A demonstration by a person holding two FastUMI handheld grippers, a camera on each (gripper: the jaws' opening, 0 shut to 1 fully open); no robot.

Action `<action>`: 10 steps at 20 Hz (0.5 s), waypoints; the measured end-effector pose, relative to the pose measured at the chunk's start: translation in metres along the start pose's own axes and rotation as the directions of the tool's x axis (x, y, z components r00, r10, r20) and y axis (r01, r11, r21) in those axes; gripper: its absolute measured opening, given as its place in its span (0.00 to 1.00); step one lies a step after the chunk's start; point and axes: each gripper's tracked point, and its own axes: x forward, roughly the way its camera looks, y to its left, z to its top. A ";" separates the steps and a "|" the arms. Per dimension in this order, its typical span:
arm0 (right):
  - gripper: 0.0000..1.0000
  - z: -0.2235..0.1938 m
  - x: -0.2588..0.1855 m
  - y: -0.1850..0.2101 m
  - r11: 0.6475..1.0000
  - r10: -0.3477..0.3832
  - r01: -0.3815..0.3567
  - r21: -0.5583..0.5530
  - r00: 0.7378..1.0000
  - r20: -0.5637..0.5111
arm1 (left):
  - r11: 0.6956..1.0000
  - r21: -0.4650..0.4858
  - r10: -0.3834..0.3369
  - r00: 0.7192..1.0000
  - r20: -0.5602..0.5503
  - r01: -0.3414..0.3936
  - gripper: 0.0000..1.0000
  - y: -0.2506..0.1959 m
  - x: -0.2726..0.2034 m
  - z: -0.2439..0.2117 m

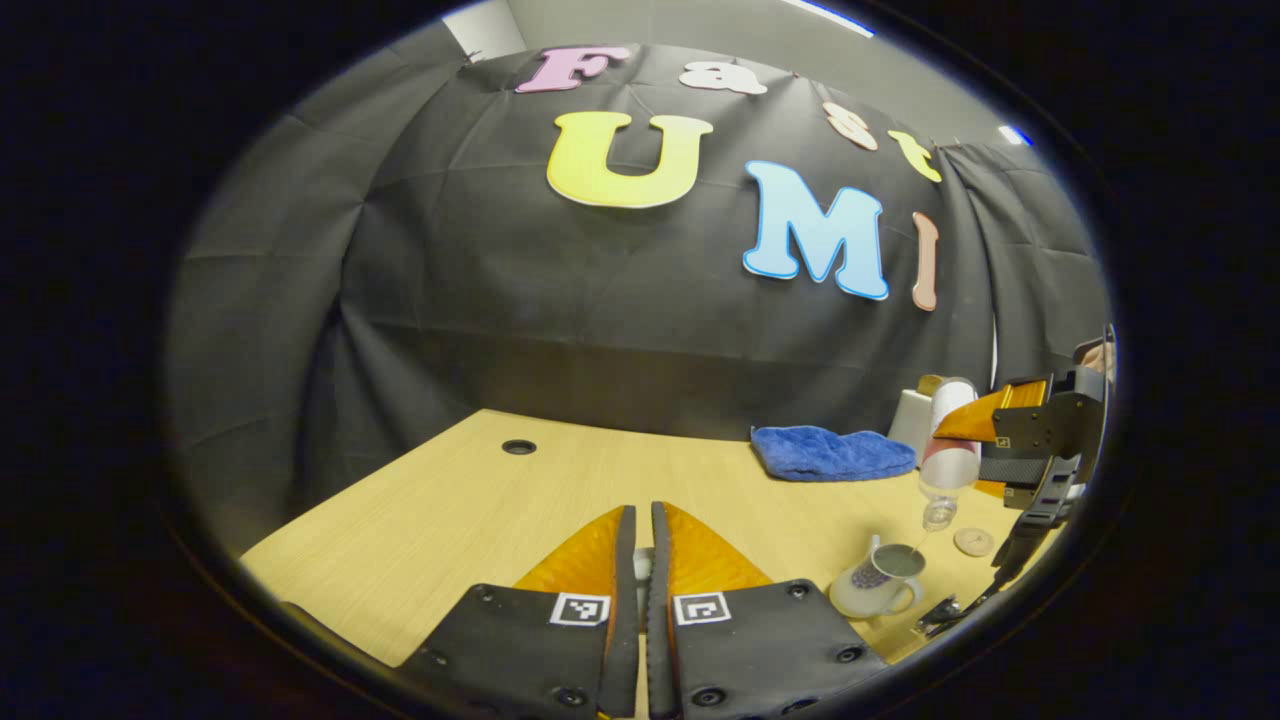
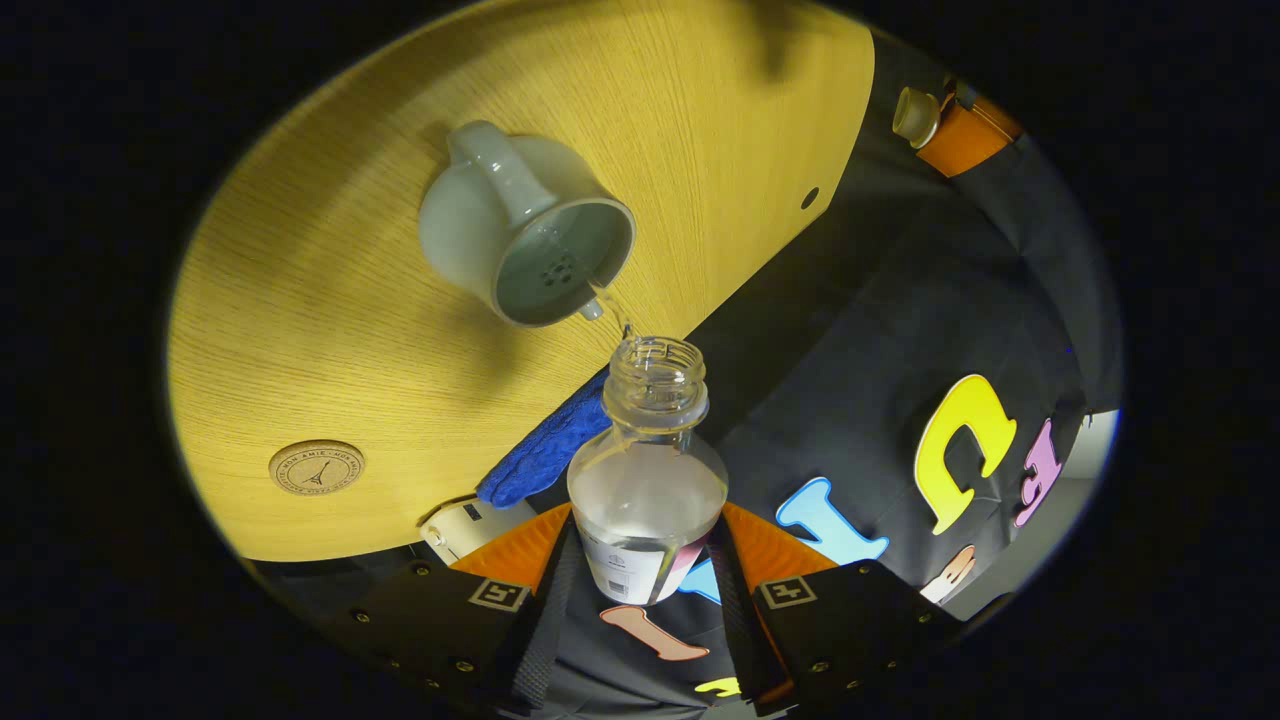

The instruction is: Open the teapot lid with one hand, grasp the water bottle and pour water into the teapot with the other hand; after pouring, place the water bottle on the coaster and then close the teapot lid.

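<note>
water bottle [image 2: 645,470] tipped mouth-first over the open teapot [image 2: 525,230], a thin stream running from its neck to the pot's rim. clamped at the body between both fingers of the right gripper [image 2: 640,590]. teapot standing on the wooden table [image 2: 330,340], well in from the edge near the right gripper, handle turned away from the bottle. round cork coaster [image 2: 316,467] bare, apart from the pot, near the table's edge. blue cloth [image 1: 830,452] at the far edge by the wall. left gripper [image 1: 640,570] raised off to the side, fingers nearly together on the small pale lid [image 2: 915,115]. wide bare tabletop ahead of it.
</note>
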 end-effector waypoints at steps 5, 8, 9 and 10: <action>0.68 0.006 -0.001 -0.001 0.999 -0.003 0.004 -0.046 1.000 0.012 | 1.000 -0.002 0.009 1.000 -0.003 -0.009 0.10 0.005 -0.004 -0.004; 0.68 0.008 -0.001 -0.003 0.997 0.000 0.001 -0.078 1.000 0.007 | 1.000 -0.005 0.005 1.000 0.003 -0.005 0.10 0.006 -0.004 -0.003; 0.68 0.007 -0.002 -0.002 0.996 0.009 -0.009 -0.086 1.000 0.003 | 1.000 -0.007 0.003 1.000 0.006 -0.003 0.10 0.005 -0.004 -0.003; 0.68 0.007 -0.001 -0.004 0.995 0.013 -0.013 -0.095 1.000 -0.003 | 1.000 -0.010 0.001 1.000 0.009 -0.001 0.10 0.004 -0.004 -0.002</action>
